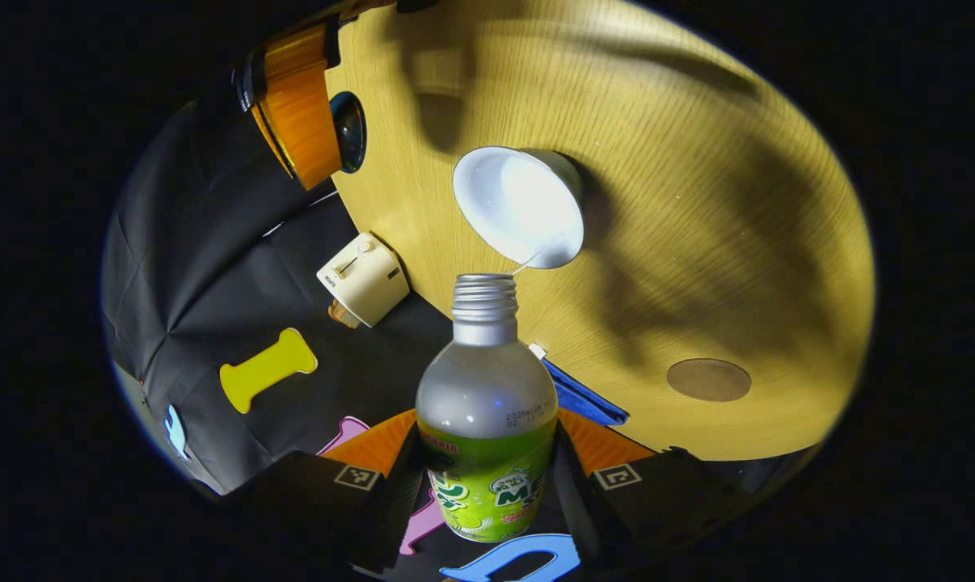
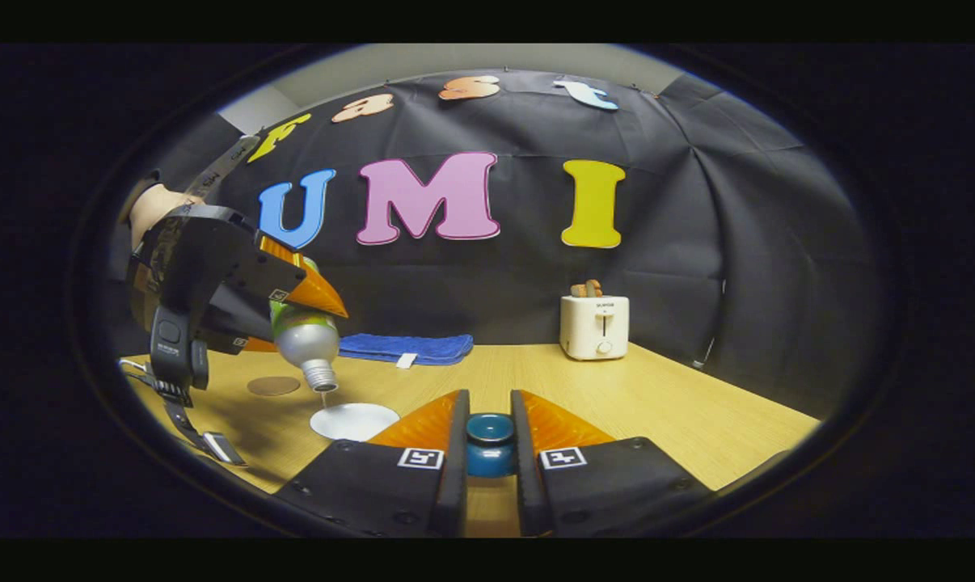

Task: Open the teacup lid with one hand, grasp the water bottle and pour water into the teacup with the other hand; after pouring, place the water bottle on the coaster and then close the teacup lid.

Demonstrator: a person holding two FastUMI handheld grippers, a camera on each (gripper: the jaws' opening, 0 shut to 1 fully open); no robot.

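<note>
In the left gripper view my left gripper is shut on a water bottle with a green label and no cap. It is tipped with its mouth at the rim of the white teacup, and a thin stream runs into the cup. The brown round coaster lies bare on the table. In the right gripper view my right gripper is shut on the blue teacup lid, held above the table. To its left the left gripper tilts the bottle over the teacup, beside the coaster.
A white toaster with bread in it stands at the table's back edge. A folded blue cloth lies left of it against the wall. The wooden table spreads to the right of the cup.
</note>
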